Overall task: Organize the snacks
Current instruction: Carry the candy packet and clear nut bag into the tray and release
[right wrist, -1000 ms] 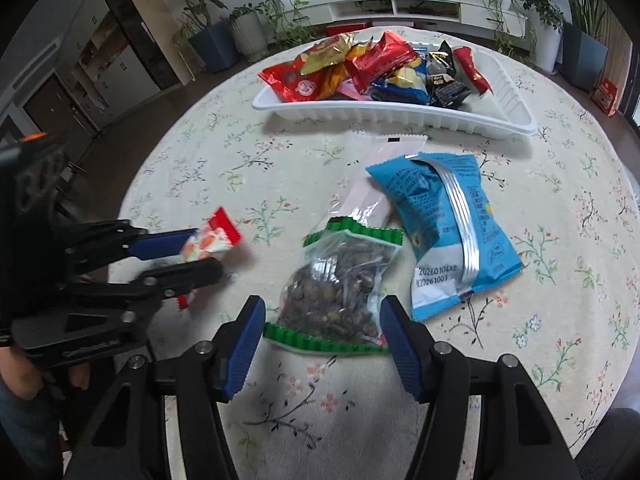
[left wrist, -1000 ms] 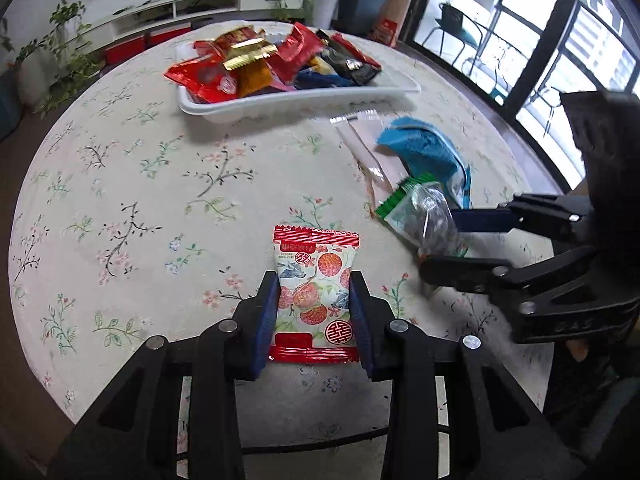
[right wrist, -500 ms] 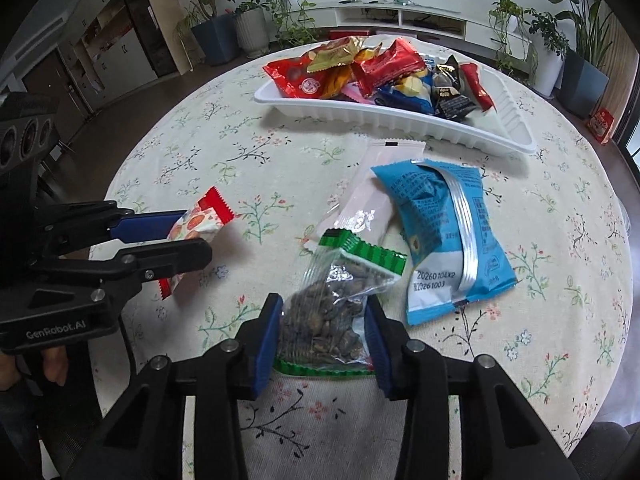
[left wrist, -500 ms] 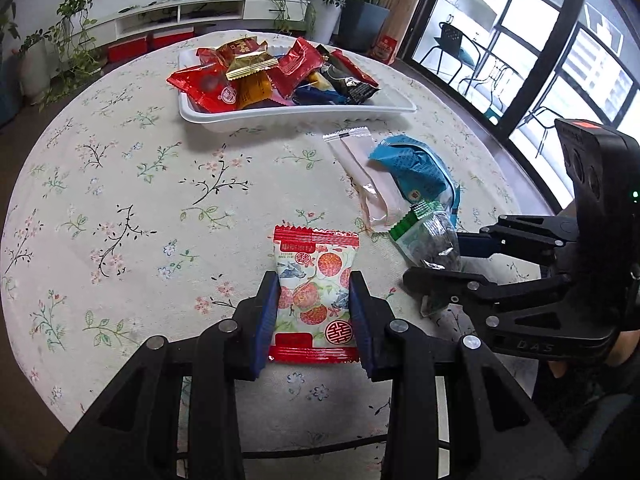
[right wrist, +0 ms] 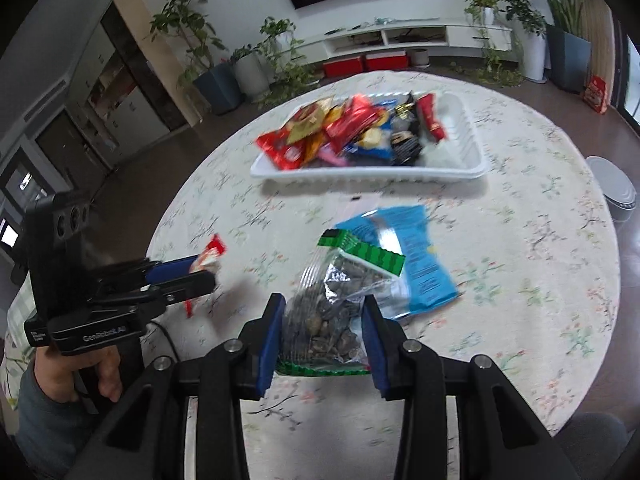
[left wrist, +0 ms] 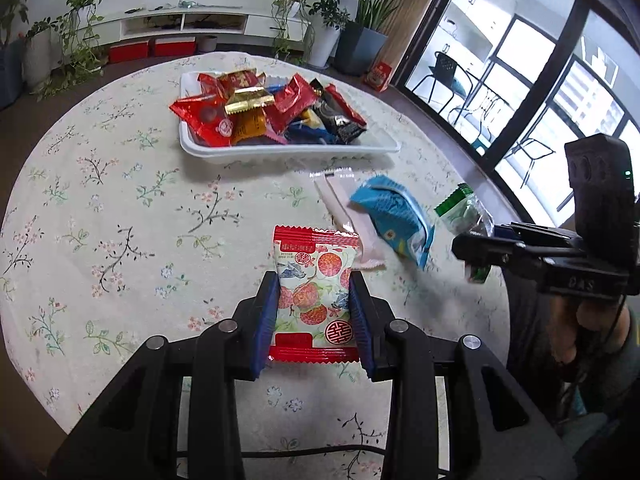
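My left gripper (left wrist: pixel 315 312) is shut on a red and white lychee-print snack packet (left wrist: pixel 314 292), held above the table; it also shows in the right wrist view (right wrist: pixel 208 258). My right gripper (right wrist: pixel 325 330) is shut on a clear green-edged bag of seeds (right wrist: pixel 332 312), lifted off the table; the bag also shows in the left wrist view (left wrist: pixel 464 216). A white tray (left wrist: pixel 288 152) full of mixed snack packets sits at the far side, and also shows in the right wrist view (right wrist: pixel 472 160).
A blue snack bag (left wrist: pixel 394 216) and a pale pink packet (left wrist: pixel 344 200) lie on the floral tablecloth between the tray and the grippers. The blue bag also shows in the right wrist view (right wrist: pixel 412 264). A round white object (right wrist: pixel 614 188) stands beyond the table's right edge.
My right gripper shut on the seed bag and lifted it off the table. My left gripper rose with the lychee packet; both views now sit higher above the table.
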### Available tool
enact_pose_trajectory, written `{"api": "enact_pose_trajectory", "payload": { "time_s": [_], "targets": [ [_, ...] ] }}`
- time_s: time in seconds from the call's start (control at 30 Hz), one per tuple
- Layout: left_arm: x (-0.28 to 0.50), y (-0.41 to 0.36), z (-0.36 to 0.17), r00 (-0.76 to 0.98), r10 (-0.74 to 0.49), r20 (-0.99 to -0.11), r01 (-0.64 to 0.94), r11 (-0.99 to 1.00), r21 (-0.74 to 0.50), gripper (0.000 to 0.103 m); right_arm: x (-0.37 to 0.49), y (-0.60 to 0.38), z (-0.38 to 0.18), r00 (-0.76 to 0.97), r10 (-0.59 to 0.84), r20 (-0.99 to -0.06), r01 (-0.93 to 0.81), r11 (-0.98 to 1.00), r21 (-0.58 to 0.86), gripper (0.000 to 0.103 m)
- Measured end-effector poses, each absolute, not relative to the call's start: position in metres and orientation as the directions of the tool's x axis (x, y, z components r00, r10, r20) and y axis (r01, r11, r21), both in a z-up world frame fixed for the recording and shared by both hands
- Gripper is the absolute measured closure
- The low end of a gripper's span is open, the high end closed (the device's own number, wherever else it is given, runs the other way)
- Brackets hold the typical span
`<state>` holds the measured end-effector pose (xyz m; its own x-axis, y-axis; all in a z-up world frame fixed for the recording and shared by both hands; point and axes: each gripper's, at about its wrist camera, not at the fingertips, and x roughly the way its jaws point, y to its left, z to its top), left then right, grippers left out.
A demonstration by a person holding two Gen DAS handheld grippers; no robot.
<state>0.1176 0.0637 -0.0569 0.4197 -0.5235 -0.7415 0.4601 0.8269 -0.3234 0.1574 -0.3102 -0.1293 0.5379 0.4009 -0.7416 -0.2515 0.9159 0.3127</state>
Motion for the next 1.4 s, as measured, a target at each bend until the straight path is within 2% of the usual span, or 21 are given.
{"api": "enact_pose_trajectory", "payload": {
  "time_s": [0.37, 0.53, 0.67, 0.97, 1.4],
  "targets": [
    [0.182, 0.066, -0.007, 0.513, -0.527, -0.677, 0.427, 0.841, -0.331, 0.071, 0.222, -0.398, -0.097, 0.639, 0.321, -0.699, -0.109, 0.937, 0.331, 0.062],
    [0.24, 0.046, 0.023, 0.55, -0.522, -0.652, 0.424, 0.847, -0.32, 0.071, 0.271, -0.4, -0.071, 0.668, 0.331, -0.666, -0.147, 0.937, 0.318, 0.062],
    [0.287, 0.015, 0.032, 0.551, -0.498, -0.67, 0.438, 0.856, -0.276, 0.071, 0.312, -0.377, -0.061, 0.658, 0.351, -0.666, -0.208, 0.935, 0.288, 0.062],
    [0.35, -0.037, 0.001, 0.504, -0.44, -0.743, 0.427, 0.875, -0.228, 0.071, 0.375, -0.328, -0.093, 0.579, 0.332, -0.745, -0.291, 0.937, 0.192, 0.062],
    [0.367, -0.055, -0.045, 0.468, -0.41, -0.782, 0.435, 0.878, -0.2, 0.07, 0.389, -0.303, -0.129, 0.53, 0.271, -0.804, -0.366, 0.928, 0.072, 0.06]
  ]
}}
